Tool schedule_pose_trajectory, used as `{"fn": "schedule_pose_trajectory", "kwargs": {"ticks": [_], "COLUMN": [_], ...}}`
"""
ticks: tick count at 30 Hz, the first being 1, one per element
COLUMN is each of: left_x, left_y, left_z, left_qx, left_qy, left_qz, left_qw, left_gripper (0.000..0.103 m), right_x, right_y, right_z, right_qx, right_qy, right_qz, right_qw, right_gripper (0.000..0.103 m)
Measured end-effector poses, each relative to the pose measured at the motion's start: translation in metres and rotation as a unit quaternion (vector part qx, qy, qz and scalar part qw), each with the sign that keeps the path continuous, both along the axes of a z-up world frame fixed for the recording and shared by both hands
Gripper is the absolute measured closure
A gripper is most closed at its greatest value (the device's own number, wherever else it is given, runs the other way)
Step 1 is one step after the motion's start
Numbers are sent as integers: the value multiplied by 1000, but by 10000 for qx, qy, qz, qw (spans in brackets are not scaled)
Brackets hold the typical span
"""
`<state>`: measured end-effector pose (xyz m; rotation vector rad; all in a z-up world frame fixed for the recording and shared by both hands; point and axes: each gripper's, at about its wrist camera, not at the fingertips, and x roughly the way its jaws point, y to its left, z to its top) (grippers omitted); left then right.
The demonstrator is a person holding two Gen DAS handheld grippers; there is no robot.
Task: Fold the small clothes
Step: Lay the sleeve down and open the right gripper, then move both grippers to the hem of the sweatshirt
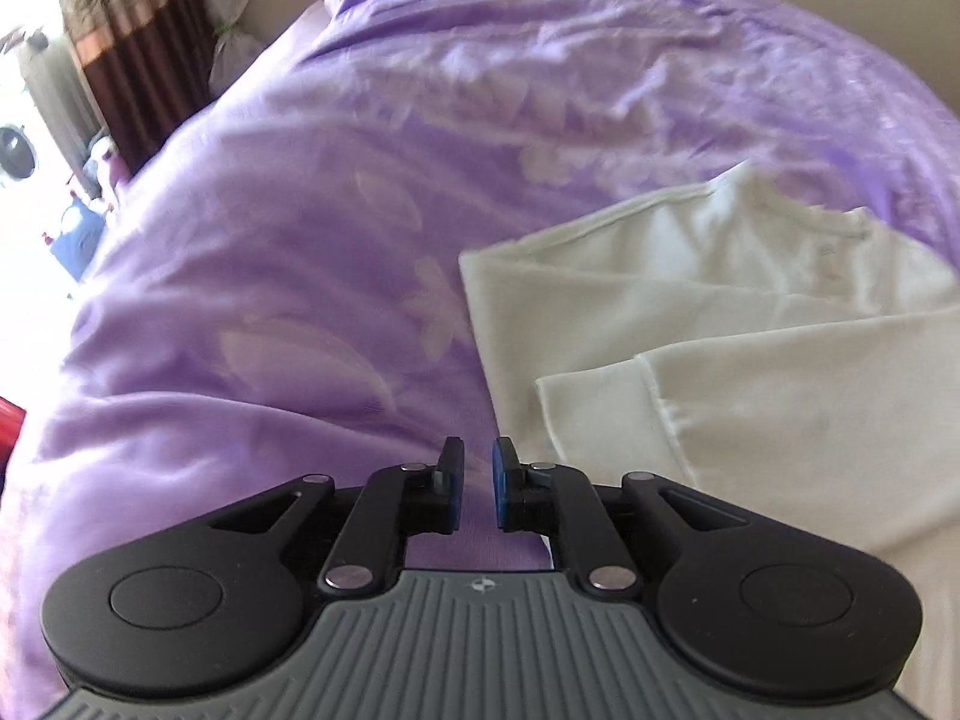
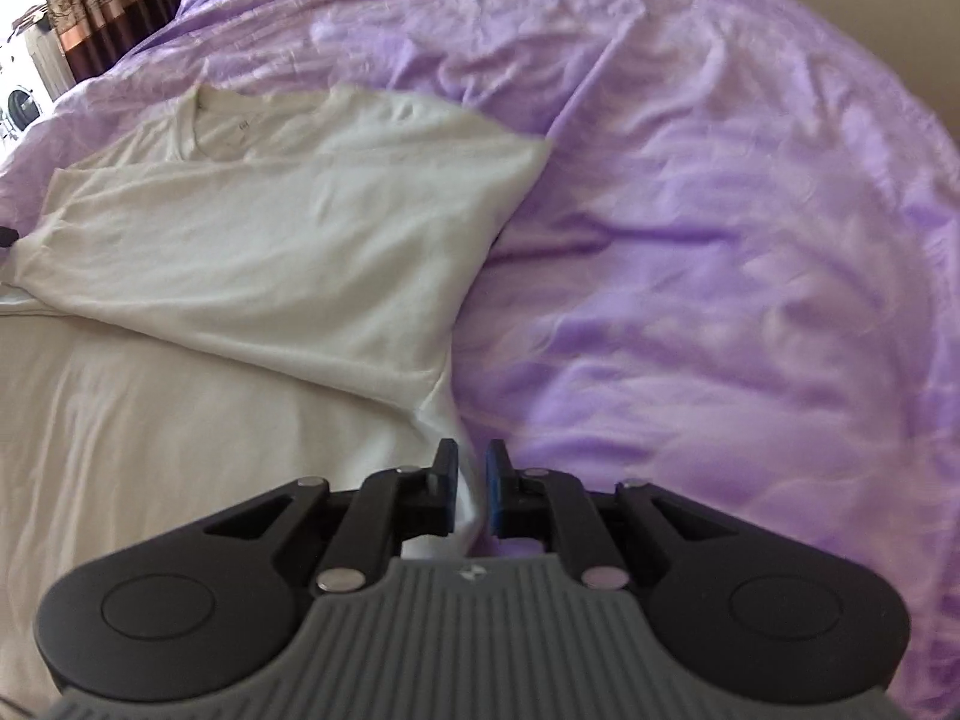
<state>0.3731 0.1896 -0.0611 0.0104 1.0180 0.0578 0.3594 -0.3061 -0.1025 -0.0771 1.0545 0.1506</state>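
Note:
A white T-shirt (image 2: 270, 240) lies on a purple bedsheet (image 2: 720, 240), its collar (image 2: 222, 126) towards the far left and one side folded over its body. The shirt's right edge runs down into my right gripper (image 2: 471, 450), which is shut on a pinch of that white cloth. In the left wrist view the same shirt (image 1: 750, 312) fills the right side with folded layers and hems showing. My left gripper (image 1: 478, 450) hovers just left of the shirt's near corner. Its jaws stand a narrow gap apart, and only purple sheet (image 1: 300, 240) shows between the blue pads (image 1: 499, 480).
The rumpled purple sheet covers the bed on all sides of the shirt. A brown patterned curtain (image 1: 132, 30) hangs at the far left by a bright window, near a washing machine (image 2: 21, 102). Something red (image 1: 9, 420) shows at the bed's left edge.

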Motion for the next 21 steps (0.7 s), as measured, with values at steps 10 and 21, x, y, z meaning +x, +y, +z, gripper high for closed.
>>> {"fn": "schedule_pose_trajectory", "kwargs": {"ticks": [10, 21], "left_x": [-99, -235], "left_y": [-41, -107], "left_z": [112, 142], "left_qx": [-12, 248], "left_qy": [-653, -402], "left_qz": [-1503, -3756], "left_qw": [9865, 9256], "left_gripper": [90, 82], "right_x": [-75, -201], "right_y": [-34, -80], "right_z": [148, 264], "right_qx": [-399, -967], "right_qy": [-938, -1347], "right_qz": [233, 439], "right_qw": [9945, 9852], "right_gripper": [99, 79]}}
